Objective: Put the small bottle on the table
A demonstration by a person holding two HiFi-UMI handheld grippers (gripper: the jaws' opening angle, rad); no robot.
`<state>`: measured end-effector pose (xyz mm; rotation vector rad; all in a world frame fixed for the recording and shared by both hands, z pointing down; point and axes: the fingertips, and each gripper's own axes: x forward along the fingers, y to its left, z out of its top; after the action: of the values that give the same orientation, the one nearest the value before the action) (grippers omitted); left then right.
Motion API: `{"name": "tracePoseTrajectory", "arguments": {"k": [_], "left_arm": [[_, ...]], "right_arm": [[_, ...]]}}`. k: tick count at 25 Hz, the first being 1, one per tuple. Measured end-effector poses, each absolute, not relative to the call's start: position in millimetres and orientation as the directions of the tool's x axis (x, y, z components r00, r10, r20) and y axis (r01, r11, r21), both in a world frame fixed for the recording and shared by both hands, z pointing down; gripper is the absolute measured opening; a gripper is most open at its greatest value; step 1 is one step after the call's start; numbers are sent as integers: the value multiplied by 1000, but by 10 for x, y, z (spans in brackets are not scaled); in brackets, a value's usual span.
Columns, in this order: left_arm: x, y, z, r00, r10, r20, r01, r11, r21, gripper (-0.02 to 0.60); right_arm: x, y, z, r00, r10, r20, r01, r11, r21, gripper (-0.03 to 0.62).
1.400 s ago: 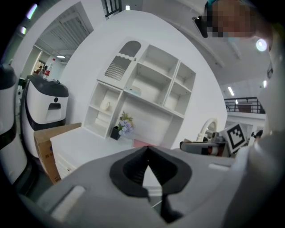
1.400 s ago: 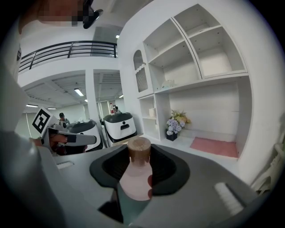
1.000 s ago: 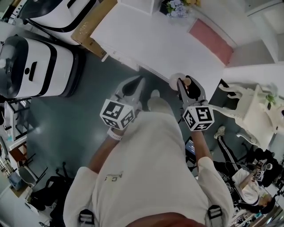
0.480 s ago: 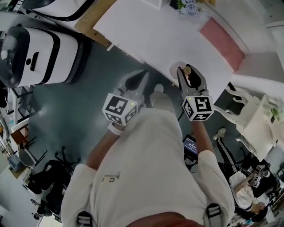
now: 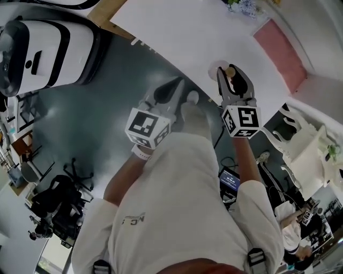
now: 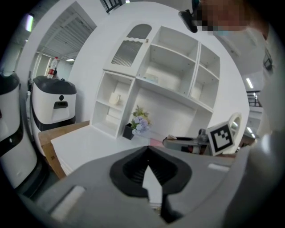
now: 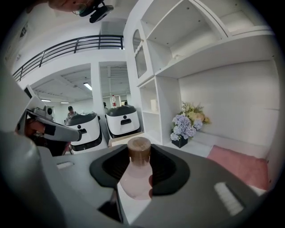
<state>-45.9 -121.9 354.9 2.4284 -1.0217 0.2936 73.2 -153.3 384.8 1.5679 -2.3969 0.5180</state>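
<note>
The small bottle (image 7: 136,178), pale pink with a brown cap (image 7: 139,149), stands upright between the jaws of my right tongs (image 5: 230,79), which are partly spread and pressed against its sides. It is held over the near edge of the white desk (image 5: 177,32); I cannot tell whether its base touches the desk. Farther along the desk lie a pink mat (image 5: 281,53) and flowers (image 5: 244,6). My left tongs (image 5: 178,85) hang just off the desk's near edge, jaws together and holding nothing.
</note>
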Motion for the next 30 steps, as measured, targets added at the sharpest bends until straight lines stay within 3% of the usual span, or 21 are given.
{"name": "tracePoseTrajectory", "arguments": {"k": [30], "left_arm": [[-273, -2148, 5045, 599, -634, 490, -801, -460, 384, 2]], "right_arm": [[832, -2910, 5517, -444, -800, 404, -895, 418, -155, 140]]}}
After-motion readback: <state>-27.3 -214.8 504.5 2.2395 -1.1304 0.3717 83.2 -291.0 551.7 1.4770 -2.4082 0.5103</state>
